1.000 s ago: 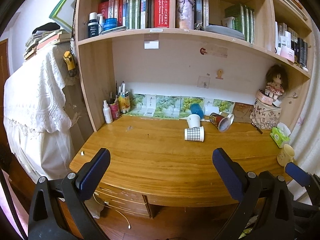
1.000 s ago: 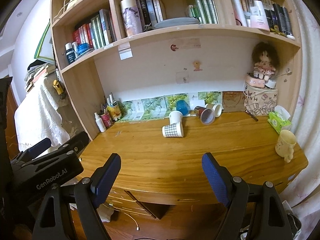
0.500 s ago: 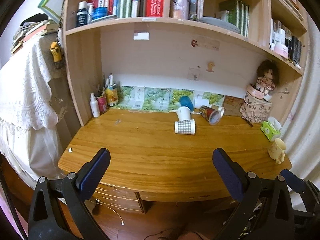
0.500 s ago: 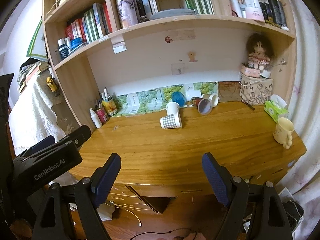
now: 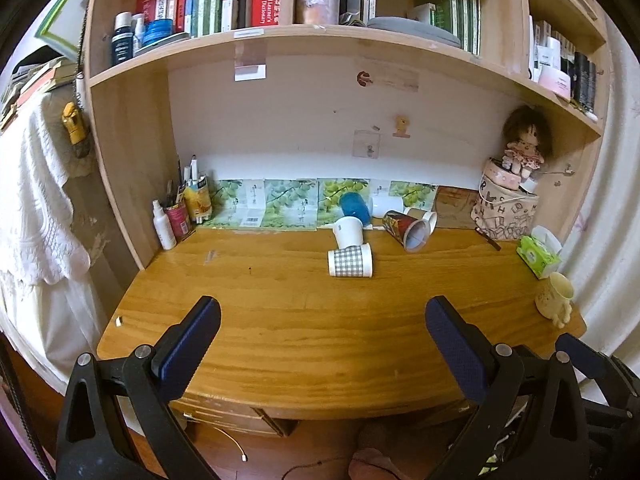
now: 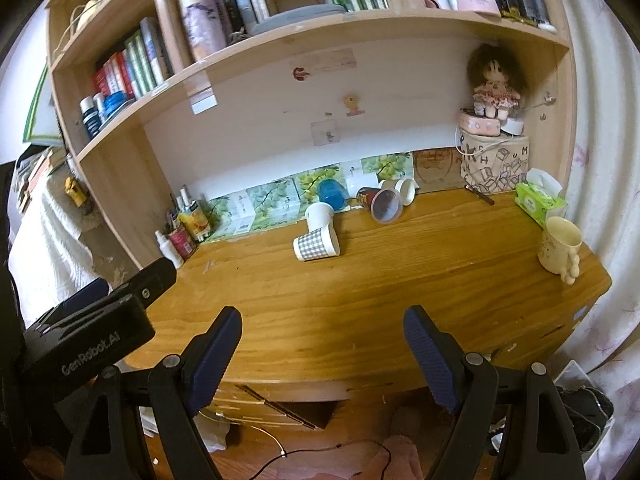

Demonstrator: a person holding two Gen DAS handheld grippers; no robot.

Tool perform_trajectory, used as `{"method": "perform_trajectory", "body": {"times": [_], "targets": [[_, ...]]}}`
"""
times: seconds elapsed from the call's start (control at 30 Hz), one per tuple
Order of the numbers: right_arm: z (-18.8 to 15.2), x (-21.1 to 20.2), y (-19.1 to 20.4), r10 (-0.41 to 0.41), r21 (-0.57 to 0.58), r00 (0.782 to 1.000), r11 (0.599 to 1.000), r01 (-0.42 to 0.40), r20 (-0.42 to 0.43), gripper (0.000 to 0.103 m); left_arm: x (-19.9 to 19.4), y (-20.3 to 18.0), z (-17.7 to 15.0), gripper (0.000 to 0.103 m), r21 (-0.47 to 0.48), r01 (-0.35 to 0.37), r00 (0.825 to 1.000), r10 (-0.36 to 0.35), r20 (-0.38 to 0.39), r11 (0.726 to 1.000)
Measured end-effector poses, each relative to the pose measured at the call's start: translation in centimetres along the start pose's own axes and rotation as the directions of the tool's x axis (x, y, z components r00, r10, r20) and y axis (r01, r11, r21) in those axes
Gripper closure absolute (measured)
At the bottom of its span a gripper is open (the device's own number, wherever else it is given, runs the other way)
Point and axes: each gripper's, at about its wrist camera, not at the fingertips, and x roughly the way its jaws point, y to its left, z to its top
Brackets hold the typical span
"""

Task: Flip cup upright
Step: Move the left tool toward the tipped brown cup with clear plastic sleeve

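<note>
A: Where was the checked cup (image 5: 350,262)?

B: On its side toward the back of the desk (image 5: 320,336), mouth pointing to nine o'clock. A plain white cup (image 5: 349,231) lay touching it at twelve o'clock.

A: More cups around it?

B: Yes. A blue one (image 5: 354,206) against the back wall at twelve, and a red printed one (image 5: 405,228) tipped over at about two o'clock, with another pale cup (image 5: 425,216) just behind that. A cream mug (image 5: 555,295) stood upright well apart, at three to four o'clock near the desk's edge.

A: And the grippers?

B: The left gripper (image 5: 320,336) and the right gripper (image 6: 323,338) both hung at six o'clock, over the near edge, jaws spread wide with nothing between them.

A: So how far along?

B: I'd judge nothing was done. No cup was grasped, the checked one was lying flat; the reach, the grip and the turn upright were all left.
</note>
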Motion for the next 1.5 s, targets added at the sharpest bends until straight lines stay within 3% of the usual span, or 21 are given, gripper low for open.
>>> {"method": "perform_trajectory", "body": {"times": [0.37,0.7,1.0,1.27,1.5], "targets": [[4.8,6.3,-4.1,0.040,0.046,0.998,0.998,-0.038,-0.044,0.019,6.9,-2.1,3.6,0.001,0.002,-0.048,0.997,0.048,-0.064,0.999],[9.1,12.1,-6.8,0.056,0.075,0.992,0.996,-0.048,-0.115,0.019,12.9,-3.4,6.6,0.001,-0.049,-0.042,0.987,0.034,-0.158,0.998],[12.7,16.3,-8.4,0.086,0.050,0.982,0.996,-0.078,-0.170,0.019,17.1,-4.7,9.8,0.001,-0.071,-0.006,0.981,-0.008,-0.192,0.997],[15.3,20.7,-9.5,0.123,0.036,0.965,0.992,-0.118,-0.230,0.019,21.3,-6.8,12.5,0.001,-0.003,-0.011,0.976,0.010,-0.218,1.000],[16.3,24.7,-11.5,0.166,0.089,0.941,0.985,-0.145,-0.295,0.019,25.6,-9.2,14.4,0.001,0.122,0.051,0.962,-0.015,-0.272,0.991]]}}
